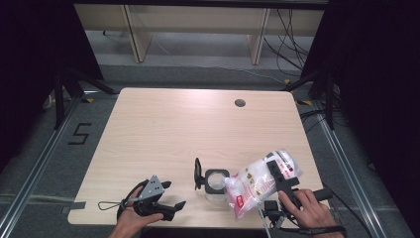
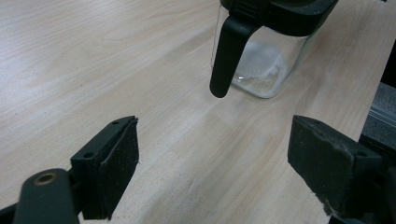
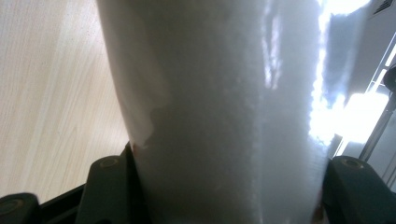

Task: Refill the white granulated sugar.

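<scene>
Bag (image 1: 257,181) of white powder, soft, slippery and shifting, hangs tilted over the open jar (image 1: 216,183), clamped mid-body in the right tongs (image 1: 280,173); left tongs (image 1: 174,198) rest released nearby.

Lab: floor rails (image 1: 29,171); tripod legs (image 1: 64,89); loose cables (image 1: 292,44)

I lose the jar's (image 2: 261,51) lid past the top edge of the left gripper view, bag's (image 3: 224,112) print unreadable against my right gripper camera, bag (image 1: 257,181) hiding the jar's (image 1: 216,184) right rim, my right gripper's (image 1: 280,174) pads buried under plastic
</scene>
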Demonstrator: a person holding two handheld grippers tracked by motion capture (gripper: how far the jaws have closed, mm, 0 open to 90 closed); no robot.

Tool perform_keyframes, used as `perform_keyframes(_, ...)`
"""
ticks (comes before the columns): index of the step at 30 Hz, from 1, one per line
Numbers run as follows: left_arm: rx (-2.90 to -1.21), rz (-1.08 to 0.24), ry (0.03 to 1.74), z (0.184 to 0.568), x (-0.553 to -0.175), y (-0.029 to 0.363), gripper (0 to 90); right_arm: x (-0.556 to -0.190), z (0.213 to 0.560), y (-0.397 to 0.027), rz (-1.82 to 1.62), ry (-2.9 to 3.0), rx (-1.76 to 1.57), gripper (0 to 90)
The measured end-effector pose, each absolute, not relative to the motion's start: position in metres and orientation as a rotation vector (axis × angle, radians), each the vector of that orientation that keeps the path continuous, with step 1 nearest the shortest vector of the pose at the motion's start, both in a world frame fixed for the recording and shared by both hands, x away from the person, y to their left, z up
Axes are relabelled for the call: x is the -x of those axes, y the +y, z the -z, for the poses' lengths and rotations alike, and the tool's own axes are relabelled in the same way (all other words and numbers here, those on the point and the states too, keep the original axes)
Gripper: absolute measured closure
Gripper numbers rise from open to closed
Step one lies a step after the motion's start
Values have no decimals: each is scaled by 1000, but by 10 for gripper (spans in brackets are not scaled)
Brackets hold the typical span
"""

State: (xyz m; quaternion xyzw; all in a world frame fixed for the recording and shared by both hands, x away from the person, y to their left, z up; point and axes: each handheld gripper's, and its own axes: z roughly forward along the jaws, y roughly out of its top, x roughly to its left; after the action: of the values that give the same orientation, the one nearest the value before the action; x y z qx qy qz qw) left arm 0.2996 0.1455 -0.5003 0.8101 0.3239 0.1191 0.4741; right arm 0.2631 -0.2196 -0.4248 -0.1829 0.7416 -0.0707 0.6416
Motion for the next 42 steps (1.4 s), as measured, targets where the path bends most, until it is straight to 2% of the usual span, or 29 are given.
perform_keyframes(42, -1999, -303, 776, 499, -300, 147, 160, -263, 423, -218, 156, 1681, 422, 417)
